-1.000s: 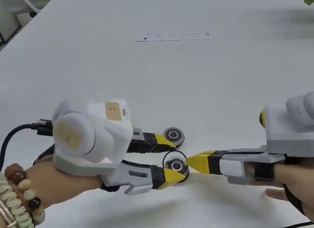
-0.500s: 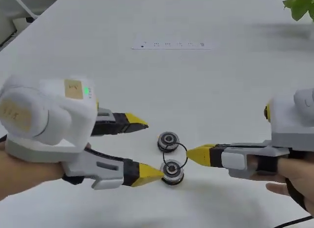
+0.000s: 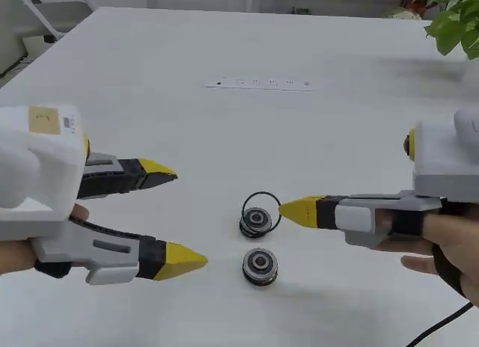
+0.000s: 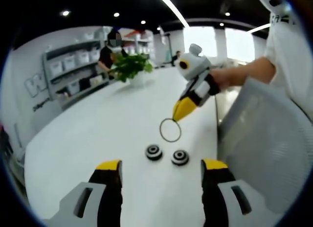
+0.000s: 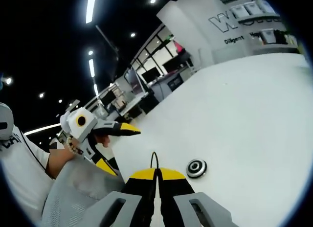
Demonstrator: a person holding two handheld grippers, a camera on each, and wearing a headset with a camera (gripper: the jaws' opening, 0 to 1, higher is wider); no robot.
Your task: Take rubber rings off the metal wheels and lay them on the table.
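Plain white table (image 3: pixel 224 137). On left gripper (image 3: pixel 191 216), white shell, grey arms, black jaws ending in yellow tips, plus a small tan label (image 3: pixel 45 120) on the shell. Same white, grey, black and yellow on right gripper (image 3: pixel 284 209). Thin black ring (image 3: pixel 261 192). Both wheels (image 3: pixel 256 221) (image 3: pixel 260 265) black at the rim, silver-grey within, in concentric bands. Green leaves on plant (image 3: pixel 453 22) at the far corner. White strip (image 3: pixel 262 83) with a row of small dark marks. Black cable (image 3: pixel 441 328) low on the right. White shirt (image 4: pixel 293 56) in the left gripper view.
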